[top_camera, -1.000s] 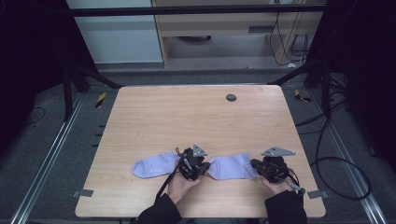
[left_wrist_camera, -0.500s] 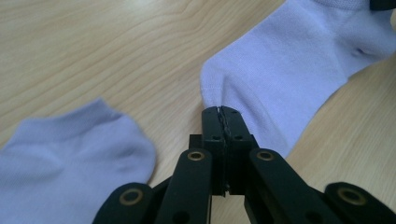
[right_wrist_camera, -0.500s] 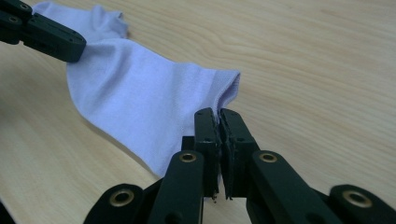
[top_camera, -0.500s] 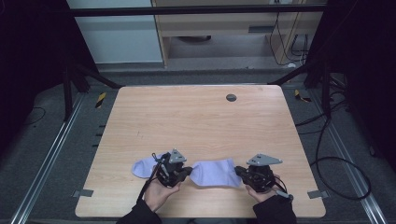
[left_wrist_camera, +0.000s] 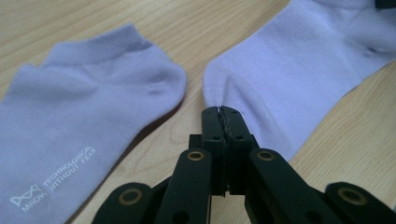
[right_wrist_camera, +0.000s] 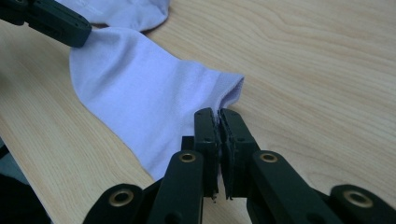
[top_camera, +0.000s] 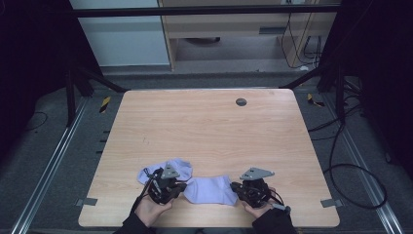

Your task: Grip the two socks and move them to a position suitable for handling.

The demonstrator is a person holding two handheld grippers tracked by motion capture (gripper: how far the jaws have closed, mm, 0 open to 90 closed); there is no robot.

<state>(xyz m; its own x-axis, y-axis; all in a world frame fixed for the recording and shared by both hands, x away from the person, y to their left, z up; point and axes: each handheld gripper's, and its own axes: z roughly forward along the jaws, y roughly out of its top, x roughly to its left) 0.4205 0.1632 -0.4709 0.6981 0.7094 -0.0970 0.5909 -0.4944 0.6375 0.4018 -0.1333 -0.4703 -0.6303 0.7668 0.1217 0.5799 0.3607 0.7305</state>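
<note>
Two pale lilac ankle socks lie on the wooden table [top_camera: 209, 131], near the edge closest to the person. The held sock [top_camera: 210, 190] is stretched flat between both grippers, approx. in the middle of that front edge.

Left gripper [top_camera: 171, 187]: jaws pressed together on the toe end of this sock; in the left gripper view the tips [left_wrist_camera: 221, 112] pinch the fabric edge of the sock [left_wrist_camera: 299, 70], no gap between the jaws.

Right gripper [top_camera: 242, 189]: jaws also together, clamped on the cuff end. In the right gripper view the tips [right_wrist_camera: 219, 114] bite the sock [right_wrist_camera: 140, 93] just below the folded cuff, and the left gripper's black jaw [right_wrist_camera: 51, 21] is at the far end, touching the toe.

The second sock [top_camera: 165, 171] lies flat on the table just behind the left gripper, a bit to the left. In the left gripper view it [left_wrist_camera: 79, 116] is beside the held one, with a narrow strip of wood between the two, and carries white print "MIIOW, TECHNOLOGICAL WITHOUT FEAR" [left_wrist_camera: 60, 179] near one end.

A small dark round disc [top_camera: 240, 102] sits in the table at the far side, well apart from the socks.
</note>
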